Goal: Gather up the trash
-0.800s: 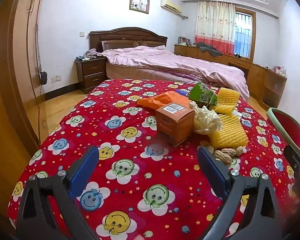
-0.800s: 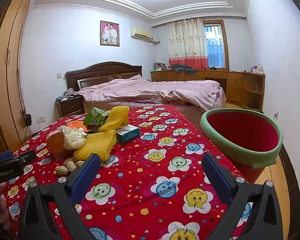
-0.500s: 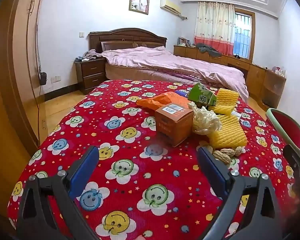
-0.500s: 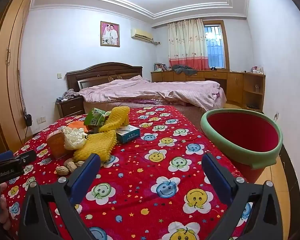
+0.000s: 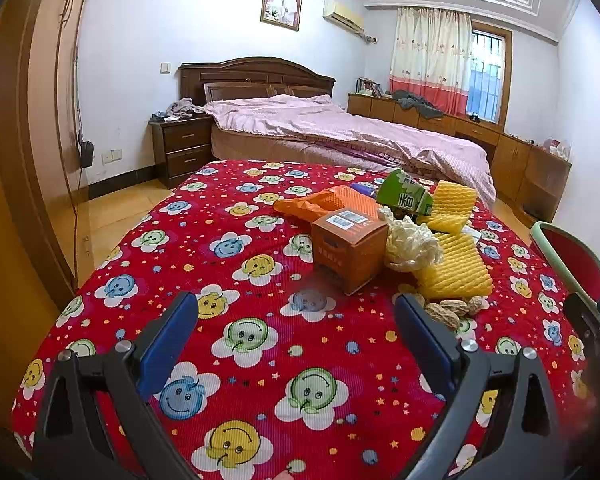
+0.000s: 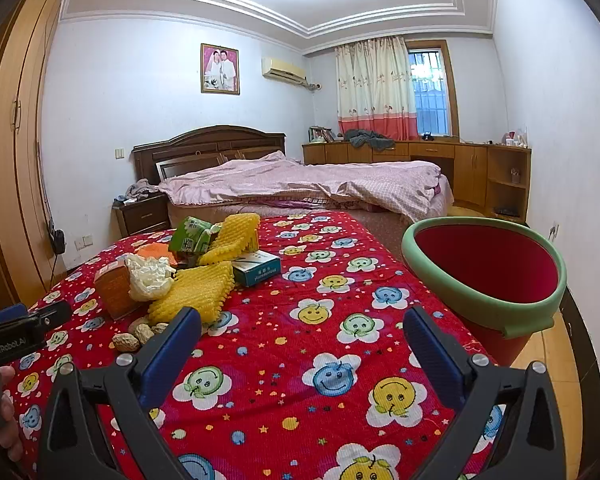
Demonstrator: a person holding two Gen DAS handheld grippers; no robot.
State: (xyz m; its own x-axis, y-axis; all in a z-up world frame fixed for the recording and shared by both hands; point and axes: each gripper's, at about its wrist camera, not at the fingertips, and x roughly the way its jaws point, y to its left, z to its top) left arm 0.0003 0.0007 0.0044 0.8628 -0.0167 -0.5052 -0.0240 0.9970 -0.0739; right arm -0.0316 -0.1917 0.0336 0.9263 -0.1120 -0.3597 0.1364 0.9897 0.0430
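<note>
None of the trash had yet been collected, to judge by how things lay. Nearest, the left gripper and the right gripper both hovered over the smiley-flower tablecloth with their blue pads spread wide and nothing between them. Just beyond the left gripper's right finger lay a few peanuts, and past them the pile sat untouched: an orange cardboard box, a crumpled white wad leaning against it, and yellow foam fruit netting beside that. Farther back were an orange foam sleeve, a green drink carton and, in the right wrist view, a small teal and white box. The red bin with a green rim stood off the table's right edge, well apart from the pile, and what showed of its inside looked empty. Every piece remained to be picked up and dropped in.
</note>
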